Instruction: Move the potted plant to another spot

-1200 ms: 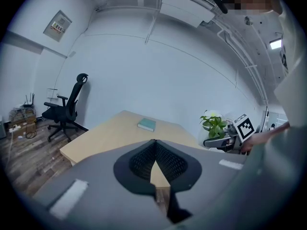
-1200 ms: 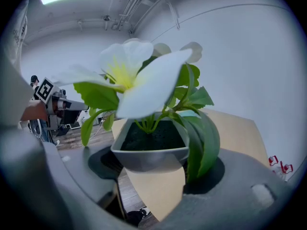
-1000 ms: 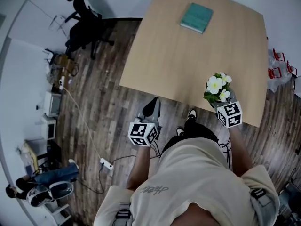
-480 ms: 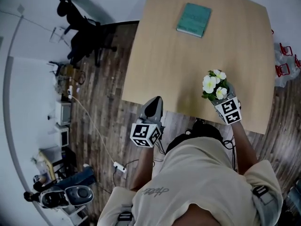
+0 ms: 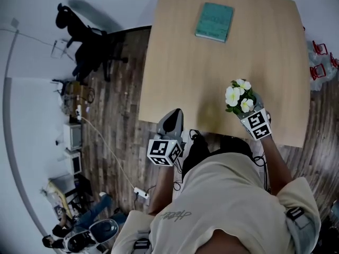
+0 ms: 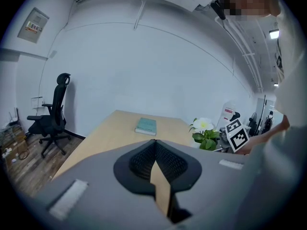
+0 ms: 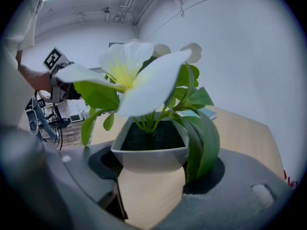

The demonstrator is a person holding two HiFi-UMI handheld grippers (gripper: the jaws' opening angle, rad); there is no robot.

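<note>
R gripper [image 5: 243, 111] clamps potted plant [image 5: 238, 95]; L gripper [image 5: 172, 118] jaws together.

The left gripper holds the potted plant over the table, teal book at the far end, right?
No: the right gripper holds the potted plant, as the right gripper view shows. The rest stands: over the table, teal book at the far end.

a teal book [image 5: 214, 21] lies on the wooden table [image 5: 180, 73].

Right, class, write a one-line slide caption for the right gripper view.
Right claw closed on a white-flowered potted plant, over the wooden table.
</note>
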